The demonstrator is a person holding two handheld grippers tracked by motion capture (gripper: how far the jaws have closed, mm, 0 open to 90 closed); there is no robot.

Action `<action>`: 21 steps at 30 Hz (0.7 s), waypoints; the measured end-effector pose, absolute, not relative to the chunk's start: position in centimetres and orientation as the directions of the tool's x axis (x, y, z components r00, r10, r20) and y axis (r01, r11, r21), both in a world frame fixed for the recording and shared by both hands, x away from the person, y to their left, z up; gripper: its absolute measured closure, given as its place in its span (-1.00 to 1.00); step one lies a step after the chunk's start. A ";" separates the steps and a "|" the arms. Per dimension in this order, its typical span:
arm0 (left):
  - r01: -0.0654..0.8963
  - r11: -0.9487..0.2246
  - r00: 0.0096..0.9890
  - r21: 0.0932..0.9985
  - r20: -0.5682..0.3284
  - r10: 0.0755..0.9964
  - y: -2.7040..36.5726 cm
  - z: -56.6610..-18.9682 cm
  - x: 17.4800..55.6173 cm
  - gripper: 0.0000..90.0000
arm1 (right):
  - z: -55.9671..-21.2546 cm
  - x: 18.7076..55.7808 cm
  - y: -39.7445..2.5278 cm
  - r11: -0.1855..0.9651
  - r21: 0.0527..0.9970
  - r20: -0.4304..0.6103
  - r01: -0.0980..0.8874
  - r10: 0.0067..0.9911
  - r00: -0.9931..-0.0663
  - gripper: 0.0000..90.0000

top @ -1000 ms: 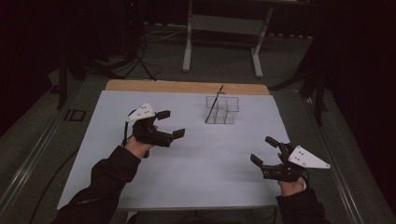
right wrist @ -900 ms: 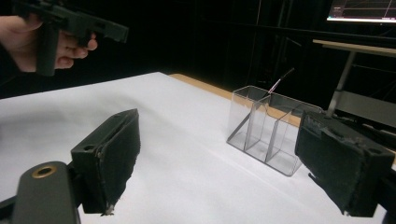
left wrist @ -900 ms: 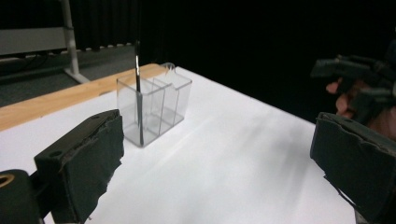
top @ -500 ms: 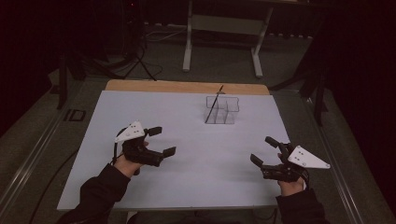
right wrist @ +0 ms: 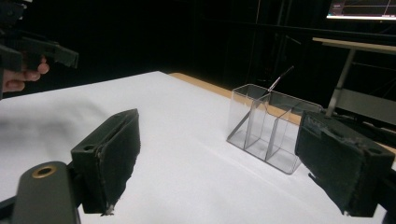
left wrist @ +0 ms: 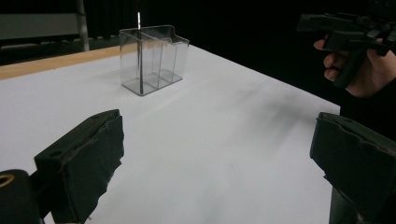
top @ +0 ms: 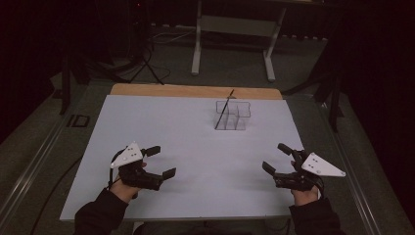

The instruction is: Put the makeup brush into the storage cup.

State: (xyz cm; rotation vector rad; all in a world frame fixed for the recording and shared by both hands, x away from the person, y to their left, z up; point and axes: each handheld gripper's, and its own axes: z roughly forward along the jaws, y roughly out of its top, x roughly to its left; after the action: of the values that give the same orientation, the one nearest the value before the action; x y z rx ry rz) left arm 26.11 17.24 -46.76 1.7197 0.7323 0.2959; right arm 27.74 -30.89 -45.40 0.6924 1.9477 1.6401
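White worktop (top: 161,127), dark room. Clear box (top: 233,115) near far edge looks light, slick, brittle; grip a wall. Left gripper (top: 160,162) and right gripper (top: 276,157) gape, empty.

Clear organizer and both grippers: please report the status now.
Left gripper open, empty. Right gripper open, empty. Clear organizer upright at table's far side, thin stick leaning inside. Nothing between.

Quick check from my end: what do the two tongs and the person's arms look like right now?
Both tongs are black with two blocky jaws whose pads look worn at the edges. The left tongs and right tongs each carry a pale three-cornered plate with small dark dots. A brass-coloured ring shows at each base. Dark sleeves cover both forearms.
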 end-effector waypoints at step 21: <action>0.214 -0.107 0.712 0.971 -0.080 0.698 21.7 -49.4 25.7 -0.92 | -45.3 27.6 -30.7 0.153 0.986 -0.056 0.061 0.659 -0.750 -0.69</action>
State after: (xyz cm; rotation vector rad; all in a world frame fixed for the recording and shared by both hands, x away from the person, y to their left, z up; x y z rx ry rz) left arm 25.72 21.75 -49.35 1.6664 0.7433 0.4797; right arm 27.59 -30.73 -45.31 0.6838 1.9539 1.6354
